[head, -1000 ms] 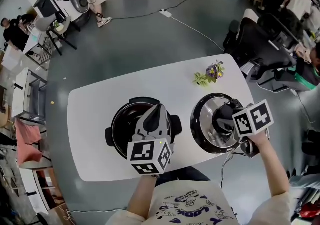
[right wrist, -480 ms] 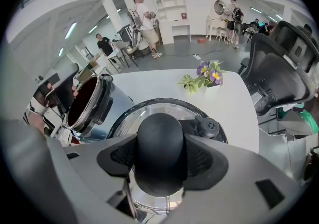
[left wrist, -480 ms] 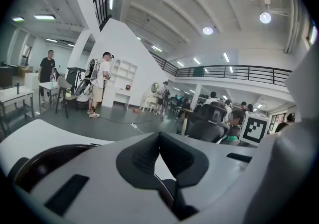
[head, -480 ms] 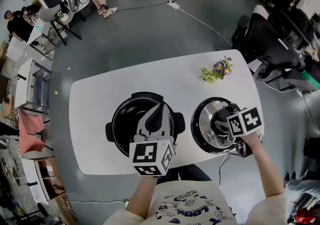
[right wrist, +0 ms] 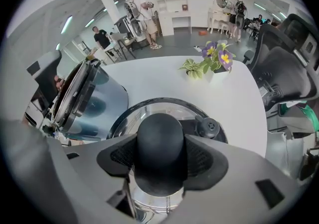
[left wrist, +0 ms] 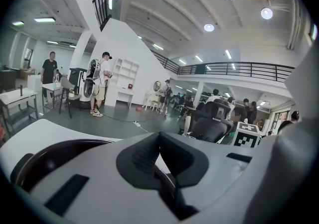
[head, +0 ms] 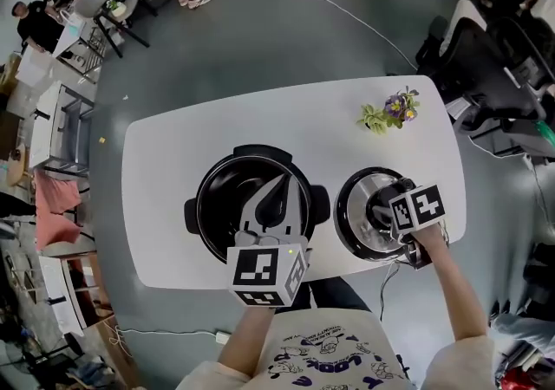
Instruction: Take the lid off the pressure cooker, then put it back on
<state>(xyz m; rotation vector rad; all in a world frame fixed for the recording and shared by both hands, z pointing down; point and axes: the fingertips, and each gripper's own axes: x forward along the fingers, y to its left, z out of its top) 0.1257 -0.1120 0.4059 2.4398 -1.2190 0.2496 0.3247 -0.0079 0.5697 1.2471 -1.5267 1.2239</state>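
Head view: lid (head: 357, 225) is off, sitting near the tabletop's (head: 173, 163) front right edge, just beside the pressure cooker (head: 201, 206). The right gripper (head: 383, 209) has its jaws clamped on the lid's black knob; whether the lid rests on the tabletop or hangs just above it can't be told. Likely step: set-down before refit, so the person should keep the lid level, grip square, clear of the cooker's side handle. Cooker open, dark inside, looks empty. Left gripper view: left gripper (left wrist: 160, 151) jaws closed on nothing, over the cooker's rim. Right gripper view: pads hug both sides of the knob (right wrist: 159, 136), vent cap (right wrist: 209, 127) just beside it; flower sprig (right wrist: 212, 58) toward the far right corner, well apart.
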